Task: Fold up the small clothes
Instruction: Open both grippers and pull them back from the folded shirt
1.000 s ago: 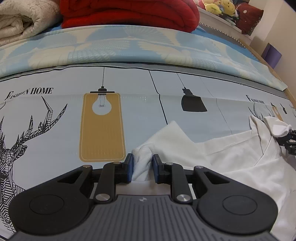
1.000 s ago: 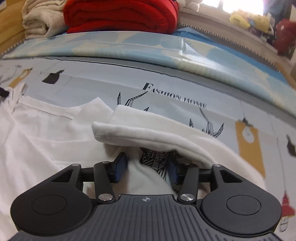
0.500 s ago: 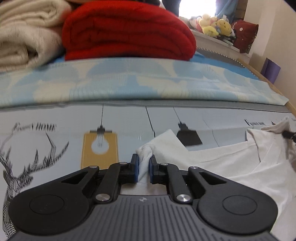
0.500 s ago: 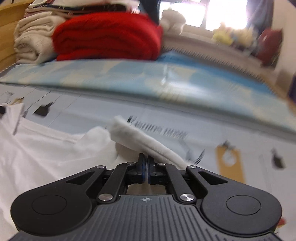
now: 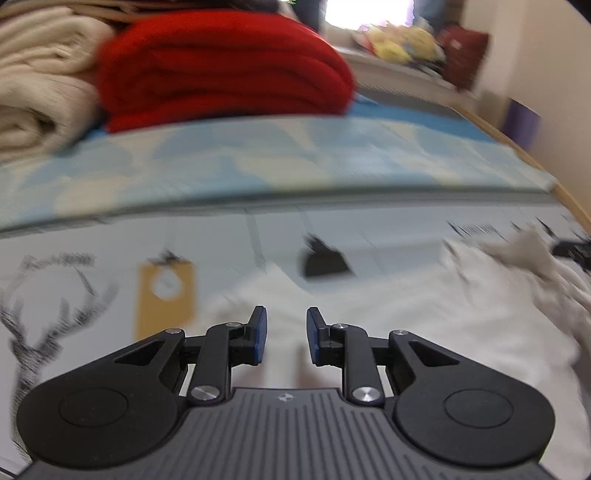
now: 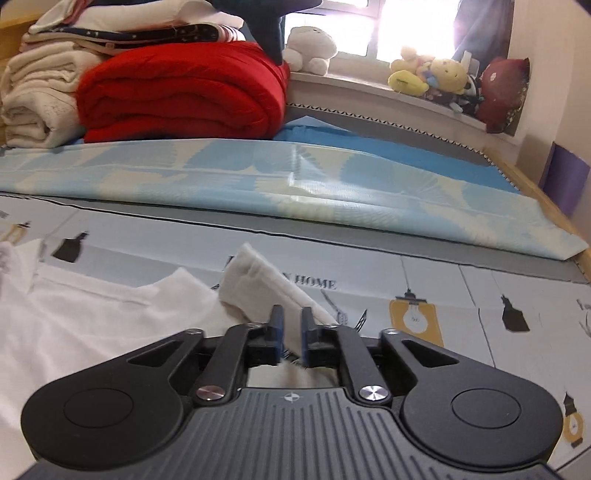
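- Now my left gripper is opening, bare, above the shirt at lower centre.
- My right gripper is opening narrowly around the sleeve.

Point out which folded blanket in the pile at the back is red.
The red blanket, right of the cream blanket and under the stacked clothes.
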`<state>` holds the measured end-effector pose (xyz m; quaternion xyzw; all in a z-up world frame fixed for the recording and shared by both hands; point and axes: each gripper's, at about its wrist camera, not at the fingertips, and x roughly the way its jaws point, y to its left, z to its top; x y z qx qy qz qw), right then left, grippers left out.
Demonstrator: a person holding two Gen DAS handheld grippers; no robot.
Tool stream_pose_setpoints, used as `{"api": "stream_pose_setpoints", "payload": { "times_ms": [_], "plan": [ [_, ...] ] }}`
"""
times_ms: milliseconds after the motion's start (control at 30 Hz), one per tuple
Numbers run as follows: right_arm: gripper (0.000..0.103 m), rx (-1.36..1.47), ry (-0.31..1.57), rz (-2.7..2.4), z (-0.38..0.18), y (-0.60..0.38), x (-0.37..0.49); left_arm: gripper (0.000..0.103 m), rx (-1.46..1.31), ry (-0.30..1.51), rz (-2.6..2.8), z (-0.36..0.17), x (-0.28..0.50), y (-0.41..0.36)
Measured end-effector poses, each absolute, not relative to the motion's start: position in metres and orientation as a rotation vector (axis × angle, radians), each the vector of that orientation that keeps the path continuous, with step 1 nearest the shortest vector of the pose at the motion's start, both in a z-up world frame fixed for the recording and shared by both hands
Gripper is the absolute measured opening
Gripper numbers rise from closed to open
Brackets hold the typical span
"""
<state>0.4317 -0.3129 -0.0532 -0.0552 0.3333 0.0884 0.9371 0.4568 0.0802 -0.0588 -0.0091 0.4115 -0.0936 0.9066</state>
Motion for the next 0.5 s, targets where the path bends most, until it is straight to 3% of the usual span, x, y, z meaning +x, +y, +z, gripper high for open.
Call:
{"api": "stream_pose_setpoints", "payload": {
  "times_ms": [33,167,500],
  "plan": [
    [0.029,-0.085,0.684,0.193,-0.049,-0.314,0.425,0.026,-0.024,0.882,-0.227,-0.064,0.454,0.077],
    [0.031,-0.064,0.710,0.228,-0.037,-0.313,0.396,0.027,0.107,1.049,-0.245,-0.109,0.430,0.066],
    [0.038,-0.003,0.745,0.199,-0.002,-0.336,0.290,0.029,0.069,0.947,-0.199,-0.001,0.357,0.076]
  ]
}}
